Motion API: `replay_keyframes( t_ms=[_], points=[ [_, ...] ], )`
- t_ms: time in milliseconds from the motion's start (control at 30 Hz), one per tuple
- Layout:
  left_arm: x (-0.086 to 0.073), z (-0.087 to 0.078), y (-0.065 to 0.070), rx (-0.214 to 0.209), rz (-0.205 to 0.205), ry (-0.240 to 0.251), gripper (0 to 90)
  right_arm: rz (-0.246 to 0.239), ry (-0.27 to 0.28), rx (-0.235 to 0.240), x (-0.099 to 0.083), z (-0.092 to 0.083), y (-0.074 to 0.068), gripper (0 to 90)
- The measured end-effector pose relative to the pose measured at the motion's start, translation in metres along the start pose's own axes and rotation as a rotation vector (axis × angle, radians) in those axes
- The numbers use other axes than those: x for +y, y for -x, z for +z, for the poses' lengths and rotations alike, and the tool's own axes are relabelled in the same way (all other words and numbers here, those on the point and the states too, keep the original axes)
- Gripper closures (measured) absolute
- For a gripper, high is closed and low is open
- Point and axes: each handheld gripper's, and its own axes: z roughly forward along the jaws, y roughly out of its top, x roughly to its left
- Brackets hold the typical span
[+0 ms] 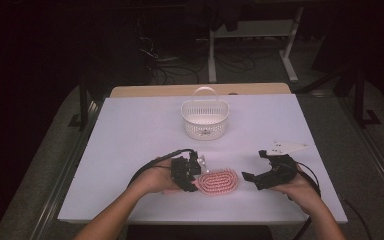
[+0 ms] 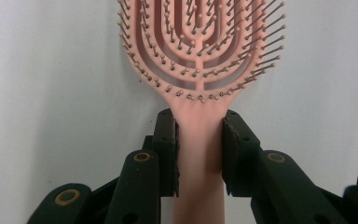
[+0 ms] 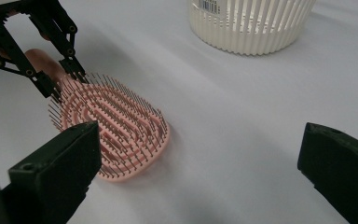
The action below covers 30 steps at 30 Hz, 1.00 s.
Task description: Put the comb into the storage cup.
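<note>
A pink vented hairbrush (image 1: 220, 181) lies bristles up on the white table (image 1: 130, 145), near the front edge. My left gripper (image 1: 192, 175) is shut on its handle (image 2: 199, 158), with both black pads pressed against the sides just below the brush head (image 2: 200, 46). My right gripper (image 1: 254, 165) stands open to the right of the brush, its jaws wide apart with nothing between them. In the right gripper view the brush (image 3: 112, 126) lies ahead on the left, with the left gripper (image 3: 63, 77) at its far end.
A white slatted basket (image 1: 205, 125) with a hoop handle stands at the table's back middle, also seen as the basket (image 3: 249, 28) at the top of the right gripper view. Beyond the table are desk legs and cables on a dark floor.
</note>
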Motion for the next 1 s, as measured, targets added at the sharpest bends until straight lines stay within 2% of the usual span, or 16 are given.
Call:
replay_keyframes(
  t_ms=[133,333,433,733,1000],
  points=[
    [-0.004,-0.003,-0.003,0.002,-0.017,0.014,70.8,0.003,0.002,0.001,0.000,-0.001,0.000,0.0],
    [-0.011,-0.013,-0.007,0.004,-0.039,0.061,70.8,0.004,0.004,0.001,0.000,-0.001,0.001,0.0],
    [-0.015,-0.018,-0.009,0.013,-0.063,0.100,70.8,0.006,0.003,0.001,0.000,-0.001,0.000,0.0],
    [-0.028,-0.033,-0.014,0.044,-0.102,0.203,70.8,0.008,0.002,0.004,-0.001,0.000,0.000,0.0],
    [-0.038,-0.039,-0.018,0.059,-0.141,0.303,70.7,0.015,0.002,0.009,-0.002,0.001,0.001,0.0]
  ],
)
